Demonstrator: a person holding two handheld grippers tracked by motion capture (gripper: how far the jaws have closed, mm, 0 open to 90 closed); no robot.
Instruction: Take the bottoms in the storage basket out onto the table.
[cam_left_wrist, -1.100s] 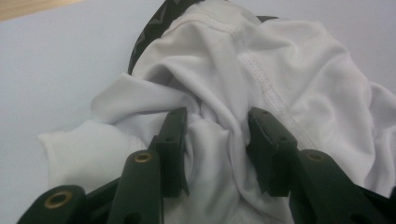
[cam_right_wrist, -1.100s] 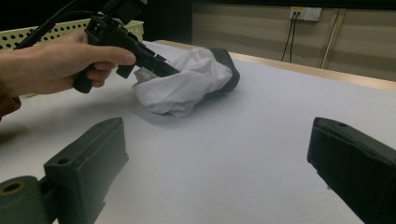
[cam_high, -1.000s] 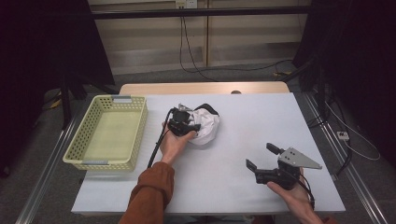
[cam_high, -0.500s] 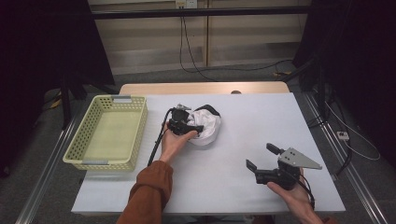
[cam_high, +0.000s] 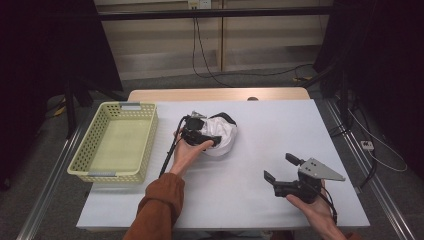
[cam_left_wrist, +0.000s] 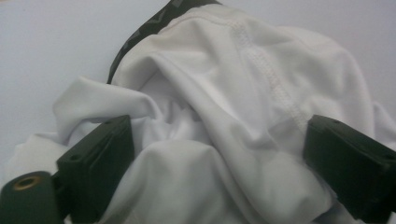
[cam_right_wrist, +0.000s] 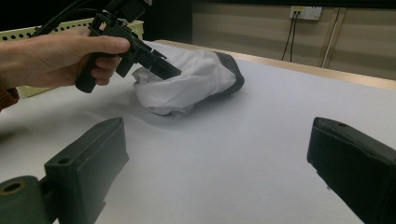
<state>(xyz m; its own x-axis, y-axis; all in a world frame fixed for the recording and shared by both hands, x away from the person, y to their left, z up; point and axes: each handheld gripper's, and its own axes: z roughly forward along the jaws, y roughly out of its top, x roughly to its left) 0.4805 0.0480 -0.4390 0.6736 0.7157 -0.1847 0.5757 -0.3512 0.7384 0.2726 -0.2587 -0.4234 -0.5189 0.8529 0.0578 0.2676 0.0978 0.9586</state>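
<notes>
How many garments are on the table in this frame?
1: a crumpled white garment at table centre, right of the yellow basket, the left gripper on it. Others might hide underneath.

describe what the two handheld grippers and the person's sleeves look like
Both grippers are black, pistol-grip shaped, with two blocky black jaws. The right gripper carries a grey three-cornered plate on top. A black cable trails from the left gripper. The left sleeve is rust-orange.

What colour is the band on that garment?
Black, edging the white garment; the band shows best in the left gripper view.
</notes>
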